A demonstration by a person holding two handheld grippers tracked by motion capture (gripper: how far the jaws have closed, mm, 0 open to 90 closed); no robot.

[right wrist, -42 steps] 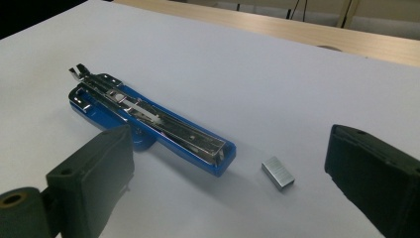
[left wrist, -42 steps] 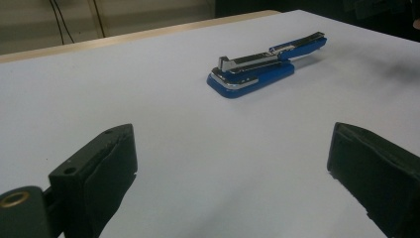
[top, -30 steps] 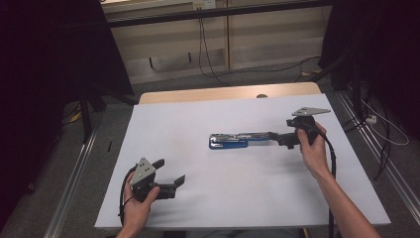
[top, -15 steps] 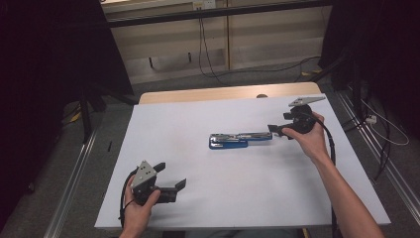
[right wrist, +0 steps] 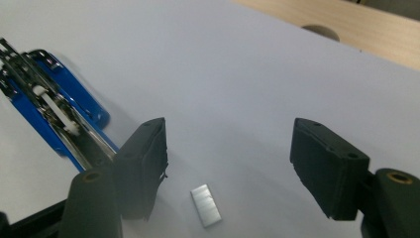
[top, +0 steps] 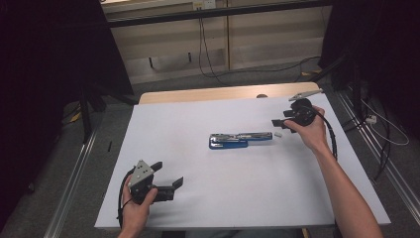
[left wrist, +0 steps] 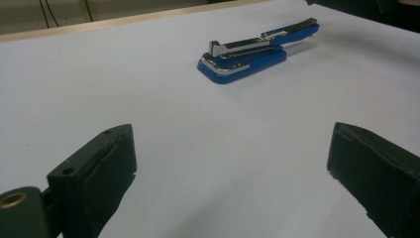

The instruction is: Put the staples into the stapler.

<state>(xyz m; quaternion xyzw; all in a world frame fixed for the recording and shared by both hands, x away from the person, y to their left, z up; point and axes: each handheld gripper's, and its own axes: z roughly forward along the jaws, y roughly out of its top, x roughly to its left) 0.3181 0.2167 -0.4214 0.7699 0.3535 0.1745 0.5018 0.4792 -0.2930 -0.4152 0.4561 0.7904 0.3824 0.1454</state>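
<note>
Right claw (top: 280, 122) let go of stapler (top: 240, 140), drew back; staple strip (top: 278, 134) now beside it.

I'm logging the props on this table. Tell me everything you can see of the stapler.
The stapler is blue with a silvery metal magazine. It lies swung open flat on the white sheet, near the table's middle. Nothing grips it. A small strip of staples lies just off its far end, between the open right tongs.

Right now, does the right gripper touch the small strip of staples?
Apart. In the right gripper view, the staple strip lies on the white sheet between the open jaws of the right gripper, with bare sheet on both sides.
</note>
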